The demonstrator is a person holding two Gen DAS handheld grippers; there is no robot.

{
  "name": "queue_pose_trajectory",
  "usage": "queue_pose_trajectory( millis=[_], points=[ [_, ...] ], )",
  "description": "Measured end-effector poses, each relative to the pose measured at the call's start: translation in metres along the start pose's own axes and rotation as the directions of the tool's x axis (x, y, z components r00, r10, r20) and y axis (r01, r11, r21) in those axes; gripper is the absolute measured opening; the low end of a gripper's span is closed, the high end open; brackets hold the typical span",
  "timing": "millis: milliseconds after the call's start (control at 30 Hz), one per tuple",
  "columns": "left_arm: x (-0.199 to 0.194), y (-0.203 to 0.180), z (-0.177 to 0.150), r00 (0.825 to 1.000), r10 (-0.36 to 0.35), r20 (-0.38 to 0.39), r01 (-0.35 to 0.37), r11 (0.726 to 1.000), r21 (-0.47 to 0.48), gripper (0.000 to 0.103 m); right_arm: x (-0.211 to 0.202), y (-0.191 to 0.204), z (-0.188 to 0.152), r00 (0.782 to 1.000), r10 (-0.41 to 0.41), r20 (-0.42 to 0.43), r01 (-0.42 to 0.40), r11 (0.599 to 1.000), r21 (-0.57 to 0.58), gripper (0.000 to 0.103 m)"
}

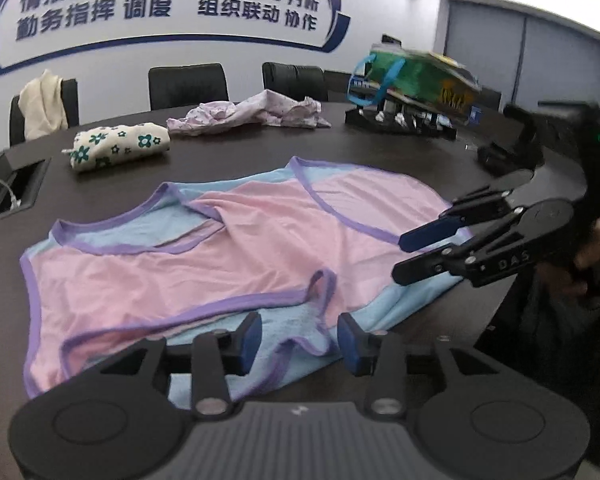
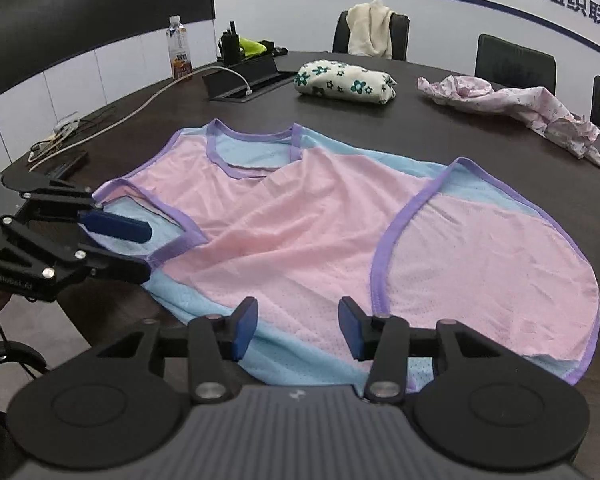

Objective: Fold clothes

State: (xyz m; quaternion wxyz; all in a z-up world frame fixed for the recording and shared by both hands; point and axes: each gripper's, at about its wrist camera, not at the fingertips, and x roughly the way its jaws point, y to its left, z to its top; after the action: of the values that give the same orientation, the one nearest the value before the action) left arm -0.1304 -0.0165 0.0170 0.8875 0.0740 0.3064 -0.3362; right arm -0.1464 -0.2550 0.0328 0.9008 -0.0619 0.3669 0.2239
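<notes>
Pink mesh with light blue panels and purple trim, that's the sleeveless vest [image 1: 236, 256] we've got spread out flat on the dark brown oval counter [image 1: 380, 148], neck opening toward the far side and a few loose wrinkles running across the middle. Our left gripper [image 1: 298, 338] sits low over the vest's near edge by an armhole, its blue-padded fingers [image 1: 249, 338] spread wide with nothing between them. In that same view the right gripper [image 1: 414, 254] comes in from the right side over the vest's blue corner, fingers parted and empty too. From the right wrist camera we see the right gripper [image 2: 298, 328] hanging over the blue hem with its fingers [image 2: 350, 328] wide apart, and the left gripper [image 2: 138, 250] off to the left over the armhole, also gaping; we can't tell whether any finger tips actually touch the fabric. Farther back on the counter there's a folded cream cloth with green flower print [image 1: 120, 146], and beside it a crumpled pale pink floral garment [image 1: 252, 114], both well apart from the vest. A plastic drink bottle with an orange label [image 2: 179, 50] stands near a recessed black cable box [image 2: 244, 80], with a white cable [image 2: 140, 108] trailing out of it. Black office chairs [image 1: 186, 84] line the far side, one with a cream garment [image 1: 44, 104] draped over it, and a green printed bag with blue handles [image 1: 412, 76] sits at the far right.
</notes>
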Motion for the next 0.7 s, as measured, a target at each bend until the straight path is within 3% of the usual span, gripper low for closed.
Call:
queue_pose_trajectory(
  millis=[100,133,233,333,467,567,633,700],
  points=[
    [0.006,0.01,0.002,0.999,-0.03,-0.037,0.029,0.999,-0.02,0.035,0.005,0.0,0.0,1.0,-0.011,-0.021,0.011,1.0,0.008,0.046],
    [0.008,0.014,0.002,0.998,-0.043,-0.05,0.041,0.999,-0.035,0.022,0.006,0.0,0.0,0.999,-0.015,-0.029,0.015,1.0,0.014,0.046],
    [0.008,0.021,0.001,0.994,-0.085,-0.067,0.078,0.992,-0.097,0.005,0.009,-0.002,-0.001,0.999,-0.023,-0.042,0.024,0.999,0.037,0.046],
    [0.002,0.025,0.0,0.99,-0.123,-0.069,0.111,0.981,-0.157,0.003,0.01,-0.003,-0.001,0.999,-0.03,-0.045,0.032,0.998,0.049,0.046],
    [-0.014,0.024,-0.009,0.974,-0.22,-0.062,0.202,0.956,-0.214,0.004,0.01,-0.005,0.0,0.997,-0.051,-0.057,0.055,0.997,0.054,0.046],
    [-0.024,0.022,-0.016,0.987,-0.161,-0.025,0.154,0.974,-0.165,0.011,0.01,-0.006,0.001,0.996,-0.056,-0.063,0.06,0.996,0.062,0.046],
    [-0.029,0.023,-0.019,0.994,-0.105,-0.01,0.103,0.985,-0.141,0.028,0.009,-0.006,0.003,0.996,-0.055,-0.066,0.059,0.996,0.066,0.047],
    [-0.029,0.026,-0.018,0.996,-0.091,0.002,0.09,0.987,-0.136,0.035,0.003,-0.005,0.008,0.998,-0.047,-0.038,0.05,0.996,0.074,0.047]
  ],
)
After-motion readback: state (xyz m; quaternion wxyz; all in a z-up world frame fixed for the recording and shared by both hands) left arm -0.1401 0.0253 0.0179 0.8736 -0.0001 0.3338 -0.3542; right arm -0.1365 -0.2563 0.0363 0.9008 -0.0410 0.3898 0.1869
